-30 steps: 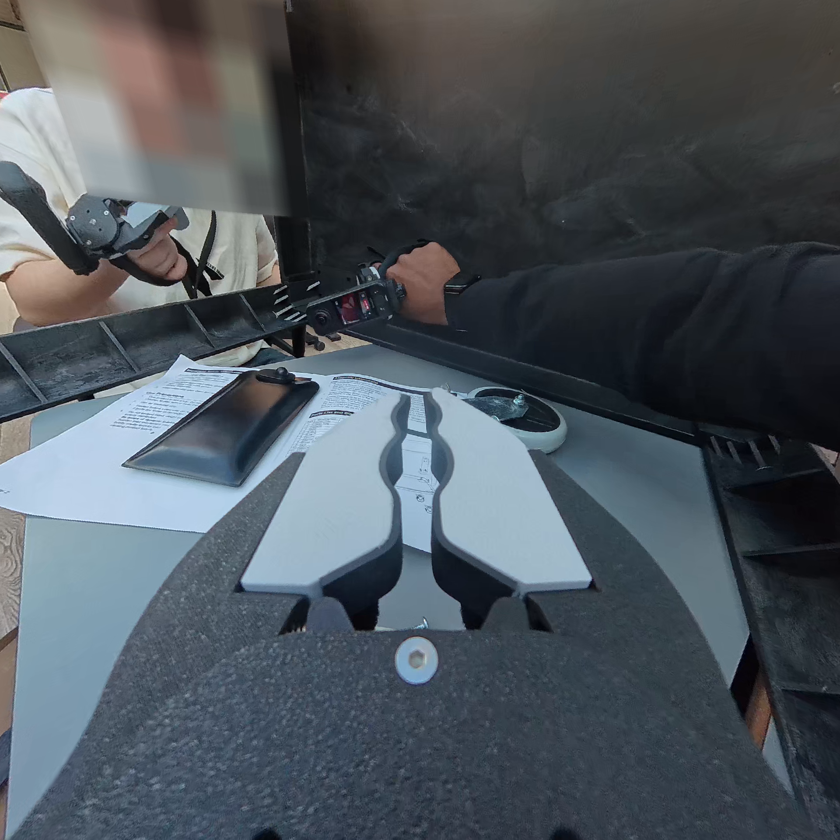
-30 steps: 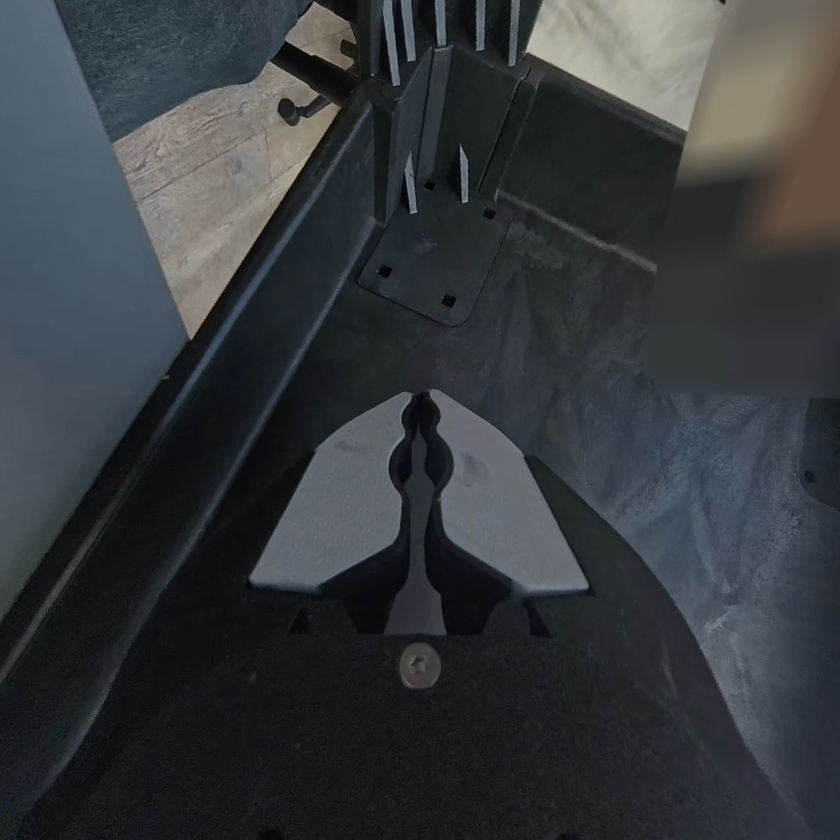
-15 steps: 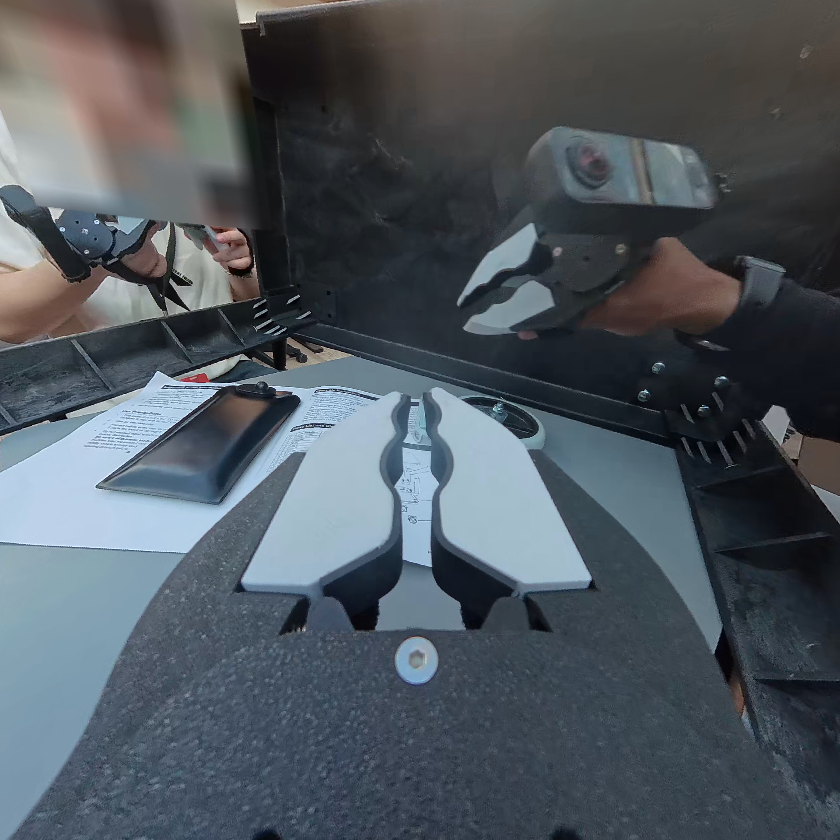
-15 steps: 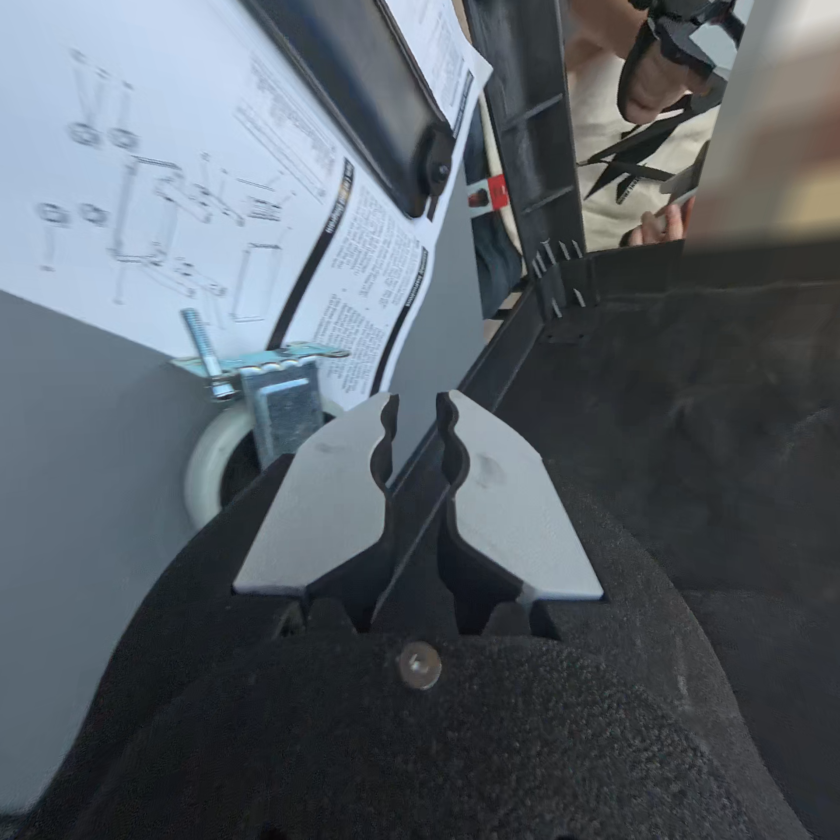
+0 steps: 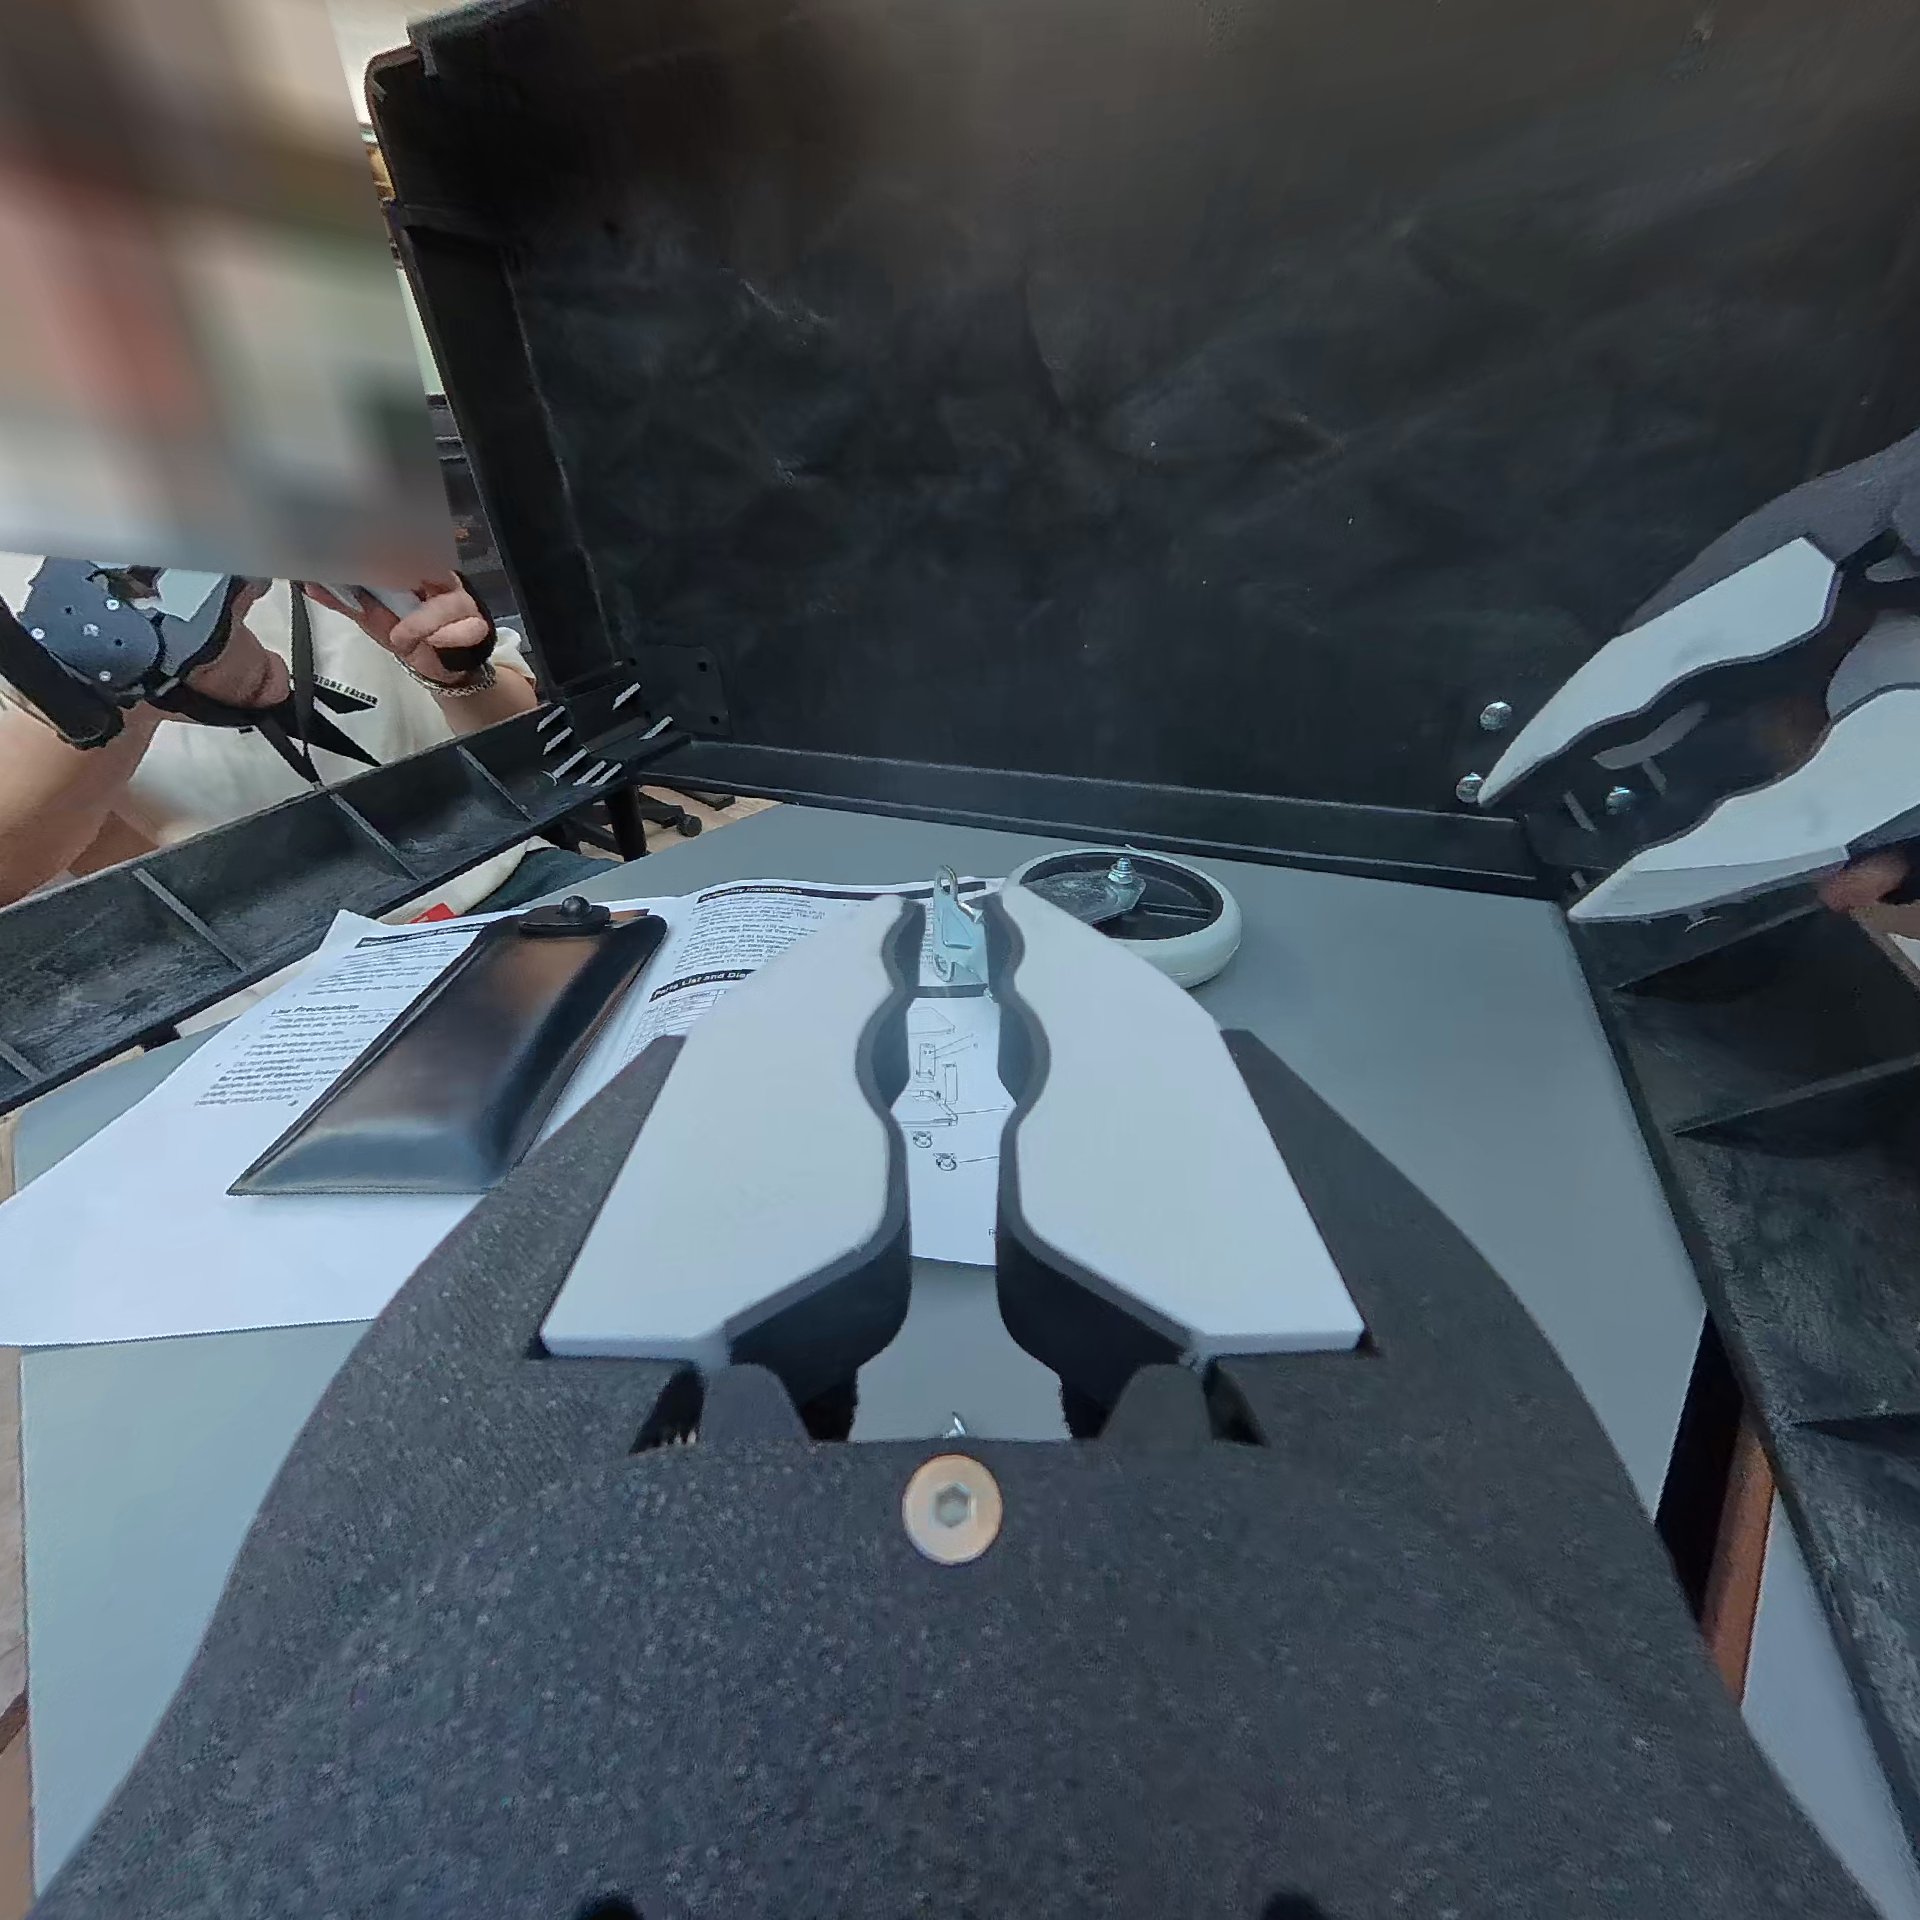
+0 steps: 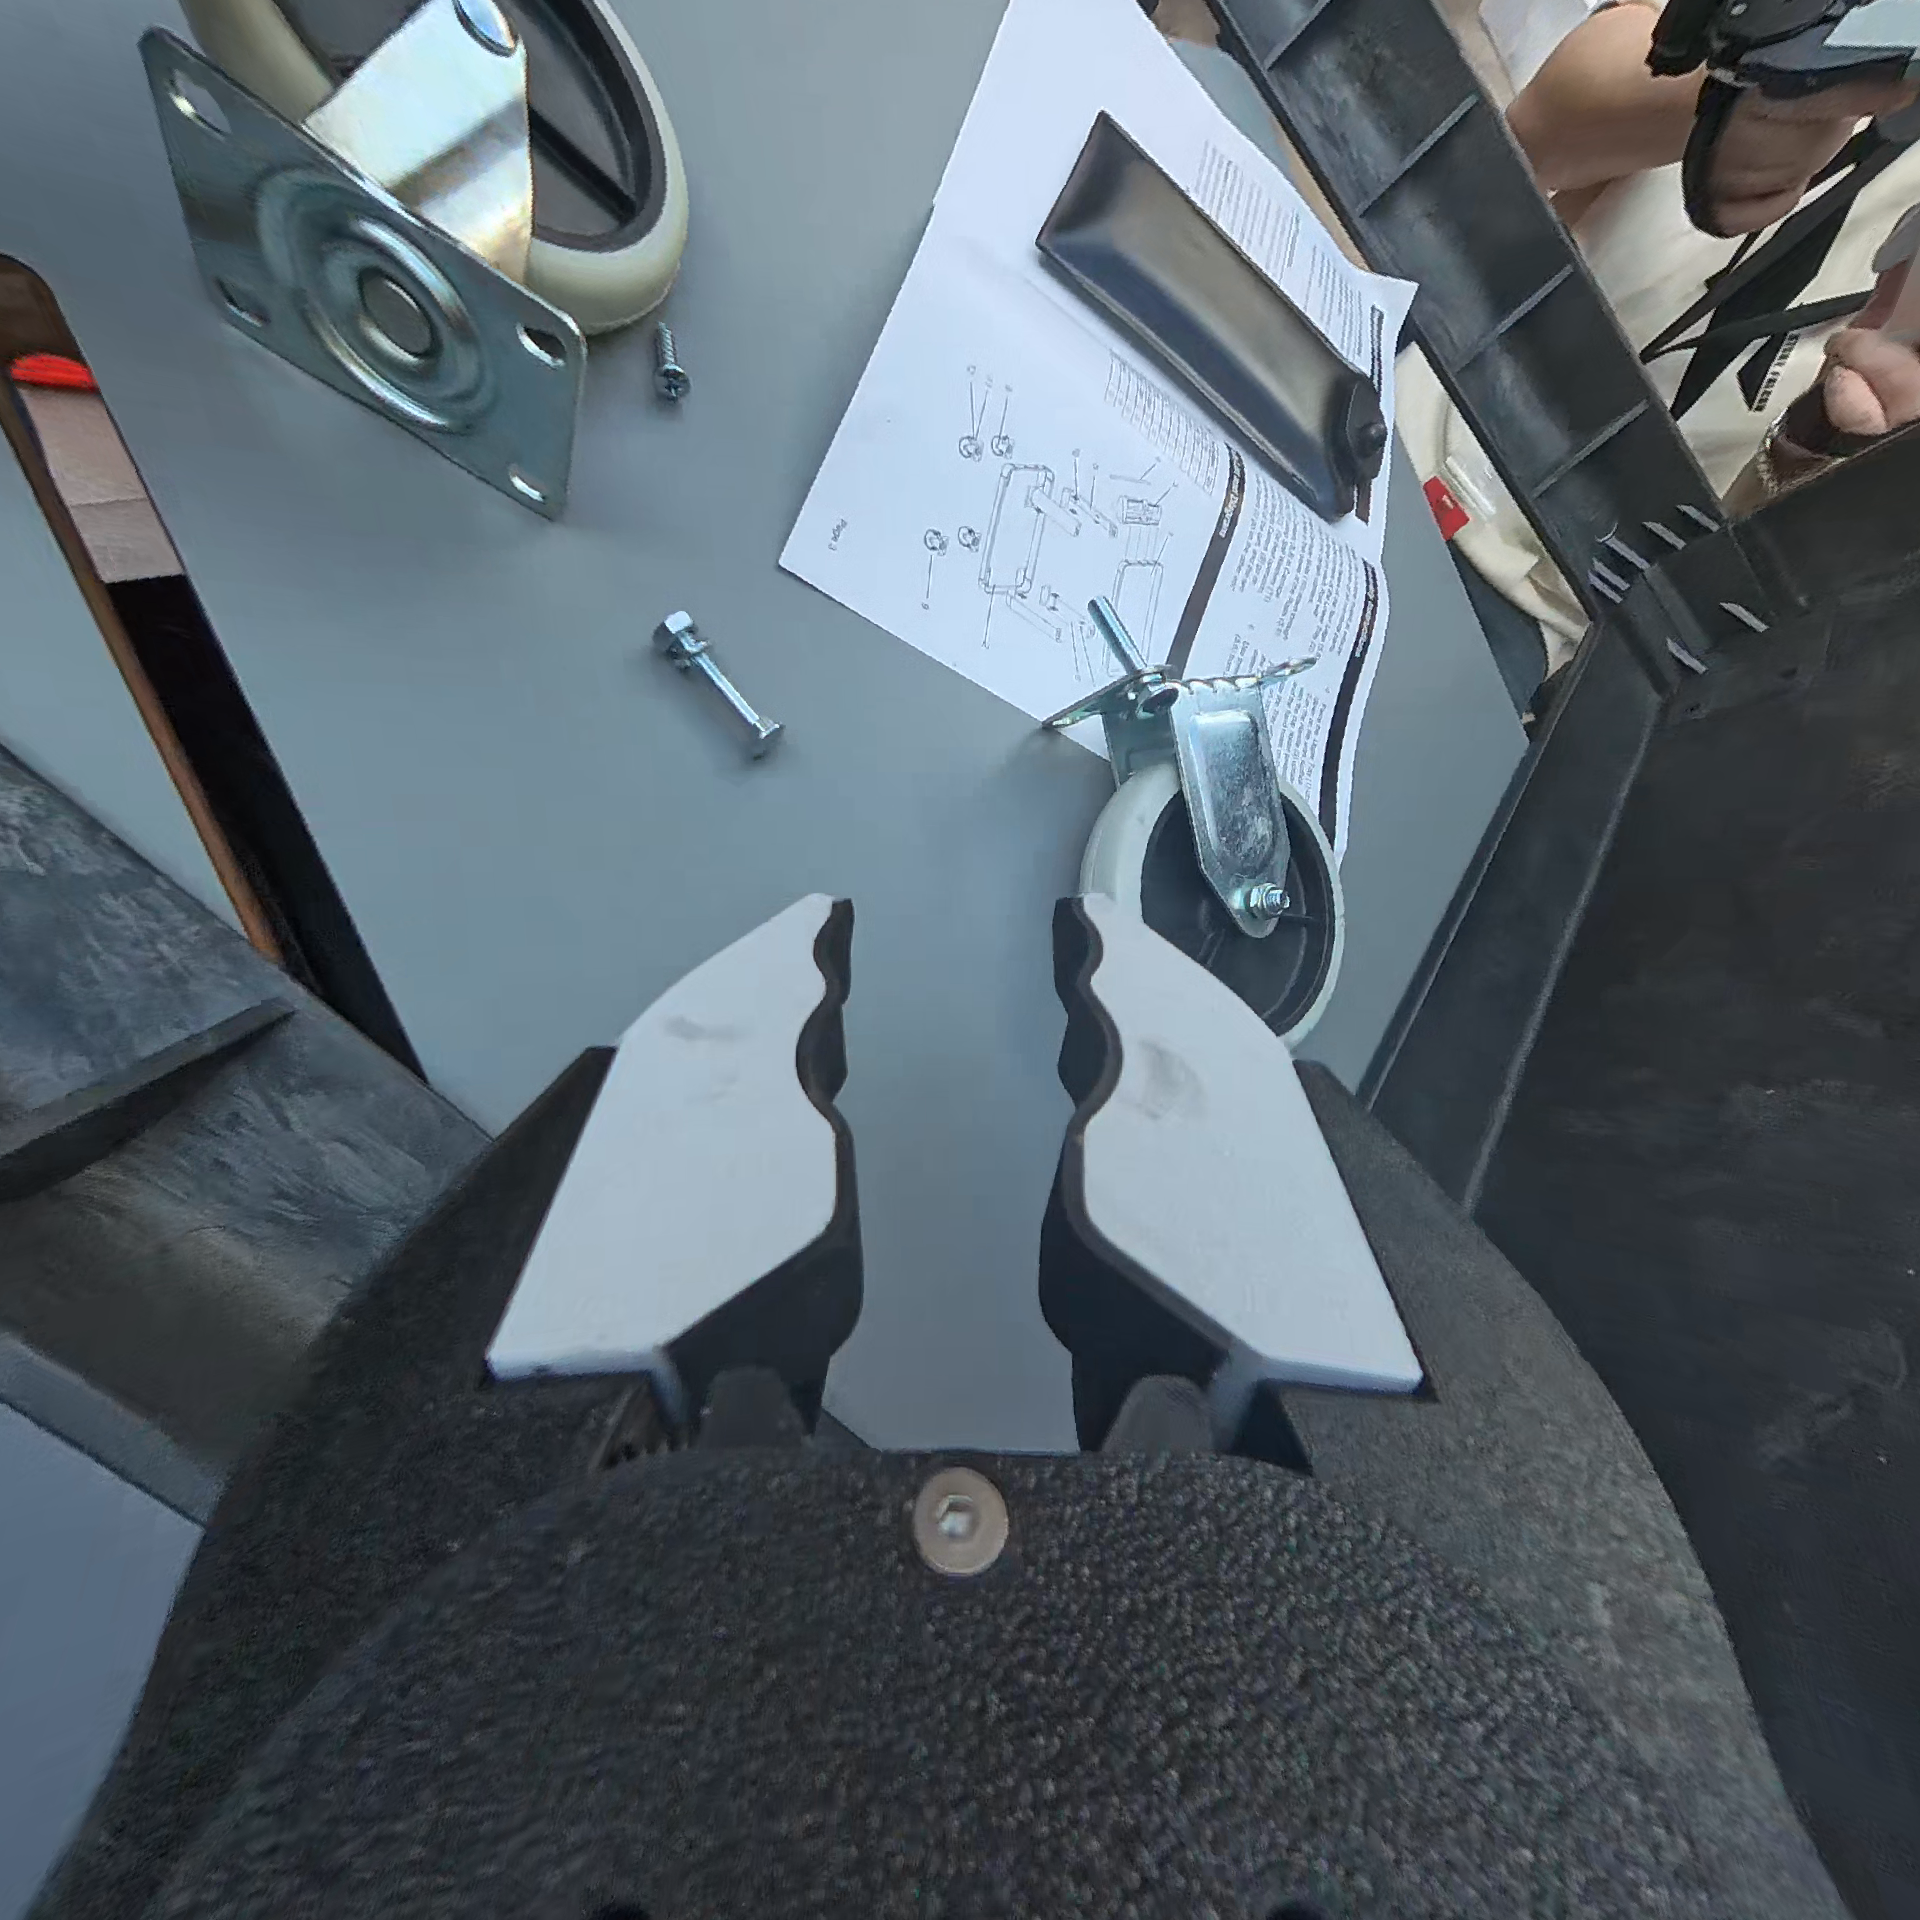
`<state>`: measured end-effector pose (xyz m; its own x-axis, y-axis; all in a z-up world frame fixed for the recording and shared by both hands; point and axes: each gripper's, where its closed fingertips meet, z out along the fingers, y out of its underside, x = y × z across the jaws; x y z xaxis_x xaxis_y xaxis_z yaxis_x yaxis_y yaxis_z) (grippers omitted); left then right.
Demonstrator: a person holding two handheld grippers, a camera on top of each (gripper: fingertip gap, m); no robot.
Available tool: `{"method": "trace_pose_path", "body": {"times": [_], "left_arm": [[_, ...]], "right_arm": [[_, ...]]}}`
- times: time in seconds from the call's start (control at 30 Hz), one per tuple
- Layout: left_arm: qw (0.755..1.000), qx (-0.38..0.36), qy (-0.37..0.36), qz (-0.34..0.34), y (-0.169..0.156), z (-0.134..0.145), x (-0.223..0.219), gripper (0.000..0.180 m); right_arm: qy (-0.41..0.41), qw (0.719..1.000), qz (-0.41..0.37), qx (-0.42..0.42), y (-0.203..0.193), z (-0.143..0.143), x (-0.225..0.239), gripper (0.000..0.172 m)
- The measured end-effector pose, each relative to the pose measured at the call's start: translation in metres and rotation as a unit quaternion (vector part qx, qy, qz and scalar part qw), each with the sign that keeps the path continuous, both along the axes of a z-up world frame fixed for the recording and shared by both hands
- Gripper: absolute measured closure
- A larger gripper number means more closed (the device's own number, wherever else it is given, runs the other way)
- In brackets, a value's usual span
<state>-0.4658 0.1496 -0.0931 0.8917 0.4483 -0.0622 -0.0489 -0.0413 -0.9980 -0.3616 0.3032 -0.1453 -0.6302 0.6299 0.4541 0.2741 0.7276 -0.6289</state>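
My left gripper [image 5: 954, 914] hovers low over the grey table [image 5: 1403, 1039] with its jaws a little apart and nothing between the pads. A small caster [image 5: 1132, 914] lies on its side beyond the tips, and its metal bracket shows through the gap. My right gripper [image 6: 953, 925] is open and empty above the table [image 6: 468, 831], with the same caster [image 6: 1210, 862] just right of its right fingertip. The right gripper also shows open at the right edge of the left wrist view [image 5: 1532, 854].
A larger caster with a square plate [image 6: 384, 260], a bolt [image 6: 717, 686] and a small screw [image 6: 670, 358] lie on the table. A printed sheet [image 6: 1039, 520] carries a black oblong part [image 6: 1205, 312]. A tall black panel [image 5: 1143, 416] stands behind. A person [image 5: 260, 707] sits across. My right fingertips sit around 20 cm from my left ones.
My right gripper swung out from the black panel's inside to above the table and opened wide. My left jaws parted slightly. Nothing was taken hold of.
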Motion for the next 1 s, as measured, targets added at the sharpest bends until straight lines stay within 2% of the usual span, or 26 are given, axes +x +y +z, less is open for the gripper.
{"method": "trace_pose_path", "body": {"times": [0.1, 0.27, 0.43, 0.53, 0.7, 0.83, 1.0], "left_arm": [[1.000, -0.025, 0.016, -0.007, 0.003, -0.006, 0.002, 0.165], [0.995, -0.066, 0.069, 0.012, -0.002, -0.009, 0.001, 0.162], [0.994, -0.035, 0.092, 0.042, -0.022, 0.006, -0.005, 0.162], [0.993, -0.010, 0.093, 0.067, -0.040, 0.011, -0.007, 0.163], [0.988, -0.005, 0.109, 0.105, -0.060, 0.011, 0.004, 0.163], [0.982, -0.017, 0.113, 0.150, -0.081, 0.003, 0.027, 0.163], [0.978, 0.018, 0.073, 0.195, -0.109, -0.015, 0.073, 0.163]], "right_arm": [[-0.011, 1.000, -0.007, 0.003, 0.015, -0.013, -0.016, 0.134], [-0.073, 0.996, -0.009, -0.051, 0.026, -0.041, -0.034, 0.134], [-0.091, 0.991, 0.025, -0.092, 0.017, -0.055, -0.028, 0.139], [-0.108, 0.986, 0.047, -0.122, 0.007, -0.058, -0.020, 0.140], [-0.084, 0.982, 0.074, -0.154, -0.004, -0.049, -0.013, 0.144], [-0.047, 0.990, 0.074, -0.109, -0.001, -0.048, -0.014, 0.145], [-0.036, 0.993, 0.066, -0.088, 0.000, -0.050, -0.014, 0.146]]}}
